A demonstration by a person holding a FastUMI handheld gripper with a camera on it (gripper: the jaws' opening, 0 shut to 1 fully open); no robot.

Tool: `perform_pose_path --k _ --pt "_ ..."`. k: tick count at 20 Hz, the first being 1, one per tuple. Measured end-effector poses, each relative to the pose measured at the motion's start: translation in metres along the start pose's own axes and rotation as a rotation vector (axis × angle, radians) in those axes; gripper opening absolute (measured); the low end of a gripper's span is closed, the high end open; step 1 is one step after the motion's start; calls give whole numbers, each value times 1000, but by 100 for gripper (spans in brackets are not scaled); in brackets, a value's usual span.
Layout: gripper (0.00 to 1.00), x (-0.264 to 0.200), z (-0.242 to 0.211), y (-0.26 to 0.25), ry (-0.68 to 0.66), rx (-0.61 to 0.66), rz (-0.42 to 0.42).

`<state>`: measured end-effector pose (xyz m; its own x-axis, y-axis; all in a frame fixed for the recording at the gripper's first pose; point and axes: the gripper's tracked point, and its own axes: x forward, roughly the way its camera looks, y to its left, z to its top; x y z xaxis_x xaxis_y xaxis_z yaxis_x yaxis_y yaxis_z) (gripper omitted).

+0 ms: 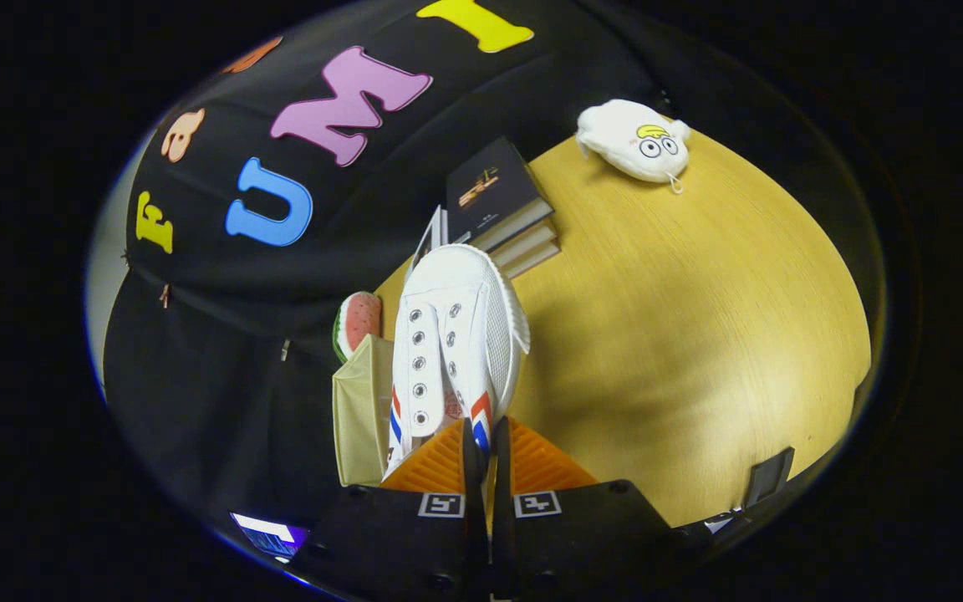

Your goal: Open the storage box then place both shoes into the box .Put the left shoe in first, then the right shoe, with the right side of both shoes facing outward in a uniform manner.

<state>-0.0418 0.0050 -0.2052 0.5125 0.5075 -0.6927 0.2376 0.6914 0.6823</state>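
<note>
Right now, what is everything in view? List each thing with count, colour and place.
shoe: 1, white with red and blue stripes, held between the fingers, toe pointing away
box: 1, beige, beside the shoe
watermelon toy: 1, red and green, behind the box
books: a stack, dark cover on top, beyond the shoe
plush toy: 1, white, far part of the table
table: 1, yellow wood
gripper: 1, fingers shut on the shoe
</note>
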Motion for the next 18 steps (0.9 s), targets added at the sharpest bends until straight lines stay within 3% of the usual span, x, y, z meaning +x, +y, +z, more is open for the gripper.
perform_pose_path --k 4,10,18 --pt "7 16 -18 66 7 -37 34" --pt "7 82 -63 136 58 -108 22" --pt "7 154 -109 141 98 -245 -132"
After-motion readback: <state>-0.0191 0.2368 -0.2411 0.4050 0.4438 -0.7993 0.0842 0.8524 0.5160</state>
